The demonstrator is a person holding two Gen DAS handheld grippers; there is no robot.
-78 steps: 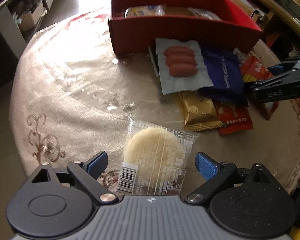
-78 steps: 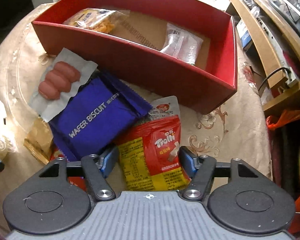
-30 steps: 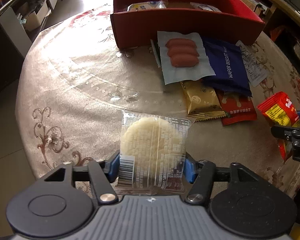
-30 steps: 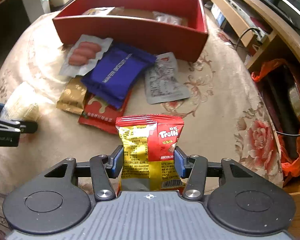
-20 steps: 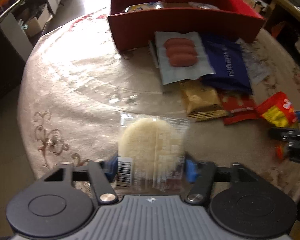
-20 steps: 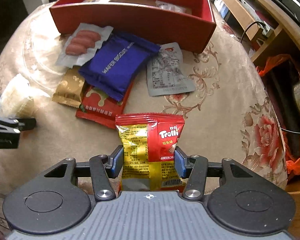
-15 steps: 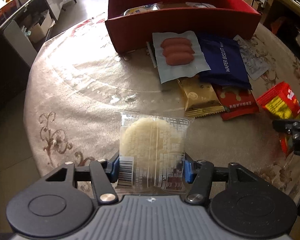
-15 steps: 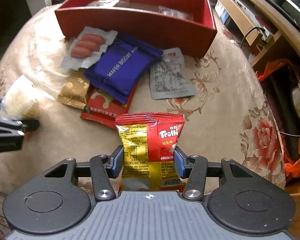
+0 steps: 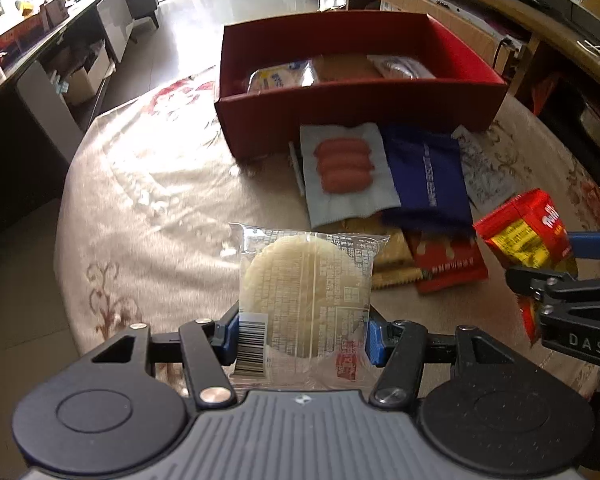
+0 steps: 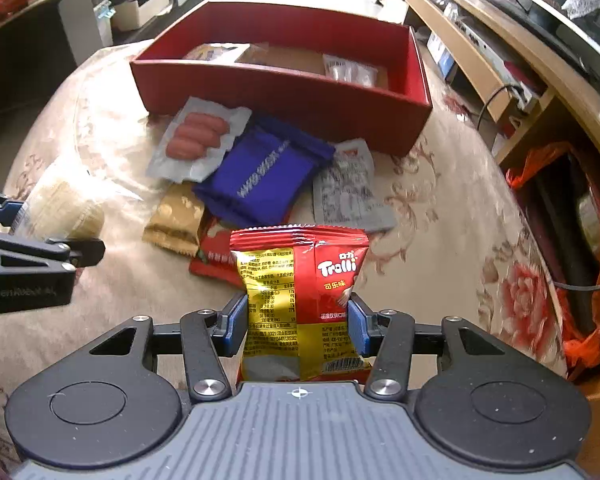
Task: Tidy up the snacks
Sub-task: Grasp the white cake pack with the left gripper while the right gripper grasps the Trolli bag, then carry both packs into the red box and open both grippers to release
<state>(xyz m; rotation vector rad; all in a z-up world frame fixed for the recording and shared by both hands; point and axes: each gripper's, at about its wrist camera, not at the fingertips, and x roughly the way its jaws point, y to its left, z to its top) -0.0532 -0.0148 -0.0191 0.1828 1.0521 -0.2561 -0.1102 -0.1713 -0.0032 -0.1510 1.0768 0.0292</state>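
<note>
Red box (image 9: 356, 108) at far side of table (image 9: 148, 200); contents half hidden behind near wall. Loose packets piled just before box: sausage pack (image 10: 198, 142), blue wafer pack (image 10: 264, 174), gold and red ones partly buried. Left view alone shows rice cracker packet (image 9: 304, 300) face-on, clamped between left gripper (image 9: 302, 336) pads, lifted. Right gripper (image 10: 298, 326) clenched on Trolli bag (image 10: 300, 300), nearer than pile.

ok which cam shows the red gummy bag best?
Right wrist view: the red gummy bag sits centred and upright in the right gripper, with its logo and label readable. The left wrist view only catches it at the right edge, tilted and partly behind that gripper.
</note>
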